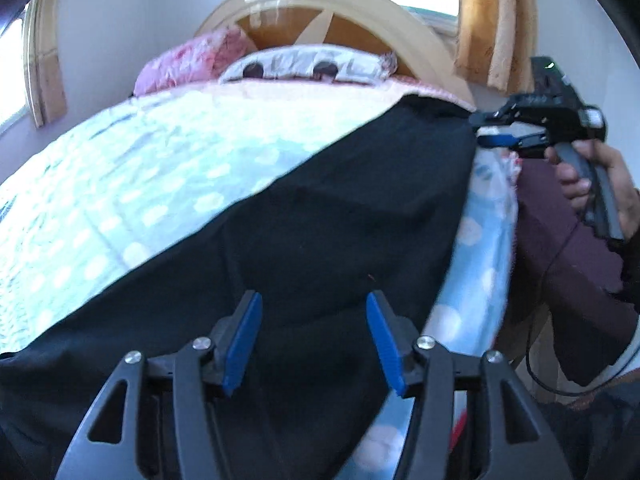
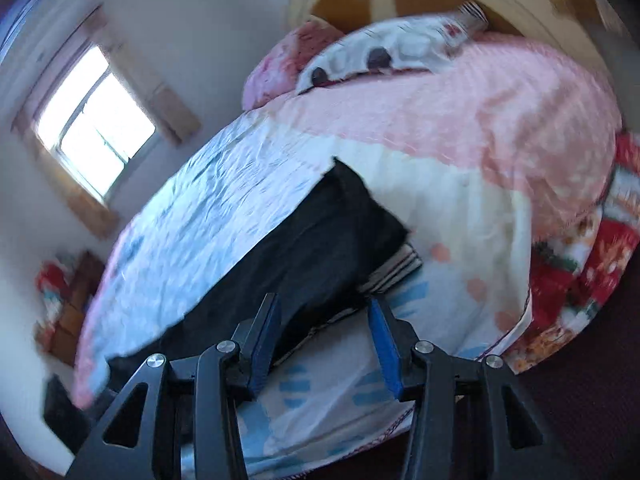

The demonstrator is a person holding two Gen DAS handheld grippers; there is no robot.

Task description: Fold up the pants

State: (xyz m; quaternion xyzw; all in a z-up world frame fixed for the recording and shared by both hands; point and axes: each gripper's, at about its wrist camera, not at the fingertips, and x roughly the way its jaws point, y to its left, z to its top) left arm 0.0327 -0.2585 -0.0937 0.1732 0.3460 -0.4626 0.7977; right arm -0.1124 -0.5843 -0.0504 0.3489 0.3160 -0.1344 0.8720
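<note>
- Right gripper (image 2: 322, 338): black frame, blue pads, jaws parted, nothing clamped between them.
- Black pants (image 2: 304, 248): laid on the bed just ahead of the tongs, running from behind the left pad up and away; striped lining showed at the near edge.
- Pale blue patterned sheet (image 2: 336, 396): lay beneath the tongs and between the pads.
- Pink blanket (image 2: 500, 120): far ahead, to the right.
- Window (image 2: 94, 130): far left, bright.

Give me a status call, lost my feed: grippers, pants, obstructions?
Left gripper open over the black pants, nothing pinched. Right gripper open, empty, at the pants' end. Pants lie lengthwise along the bed. Nothing on them.
</note>
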